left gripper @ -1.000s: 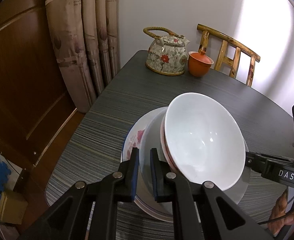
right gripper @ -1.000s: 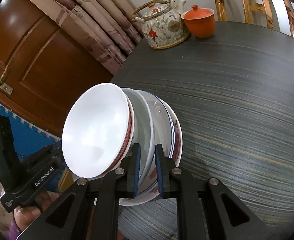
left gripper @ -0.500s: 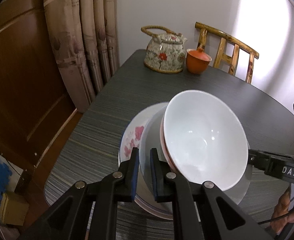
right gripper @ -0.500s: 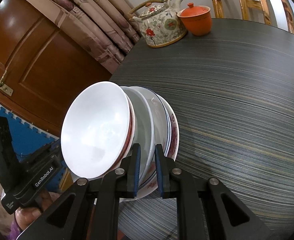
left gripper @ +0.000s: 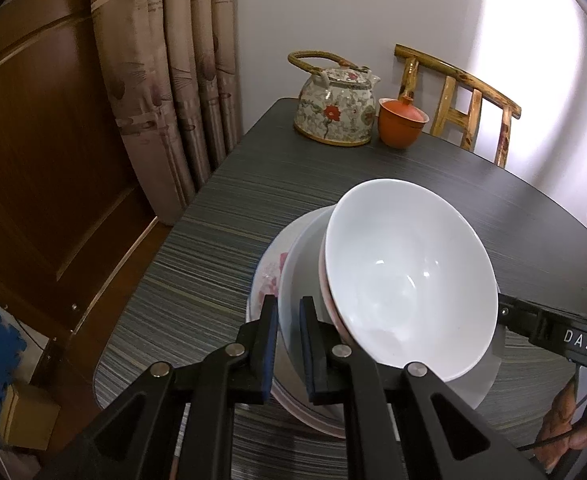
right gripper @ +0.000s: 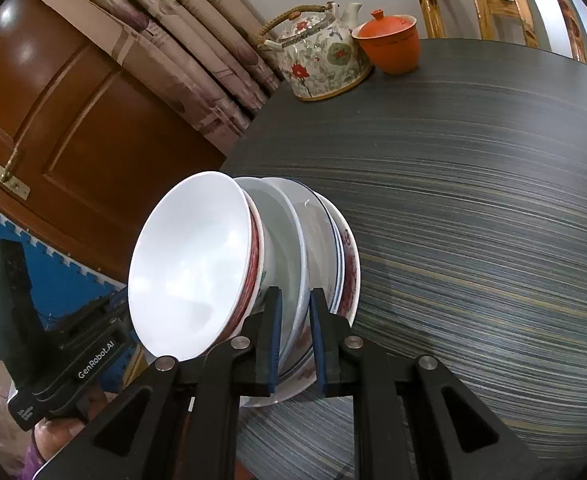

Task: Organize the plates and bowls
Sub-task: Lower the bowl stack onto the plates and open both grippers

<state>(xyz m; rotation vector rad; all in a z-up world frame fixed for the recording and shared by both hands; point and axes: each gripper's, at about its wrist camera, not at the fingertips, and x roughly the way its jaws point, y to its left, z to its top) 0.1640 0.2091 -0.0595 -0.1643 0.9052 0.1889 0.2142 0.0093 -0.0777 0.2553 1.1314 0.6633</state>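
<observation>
So both grippers clamp the same stack of dishes (left gripper: 293,320) from opposite sides, held up above the dark striped table (left gripper: 453,176). The left gripper (left gripper: 289,344) has its jaws closed on the near rim of the stack, pads pinching the grey-white plate edge with the floral plate (left gripper: 267,276) at the outer side. The right gripper (right gripper: 295,338) is likewise closed on the stack's rim, blue pads squeezing the plate edges; the red-patterned plate (right gripper: 349,268) sits just outside its right finger. A white bowl (left gripper: 409,288) with a red outer band tops the stack, nested against the plates, opening toward the left wrist camera. In the right wrist view the bowl (right gripper: 191,268) sits on the left end of the stack, nearest the left gripper body. The stack is tilted in both views. Far from the stack, at the table's back edge, a floral teapot (left gripper: 333,110) stands just beside an orange lidded cup (left gripper: 399,122), a wooden chair (left gripper: 459,96) behind them. Curtains (left gripper: 165,80) hang left of the teapot.
</observation>
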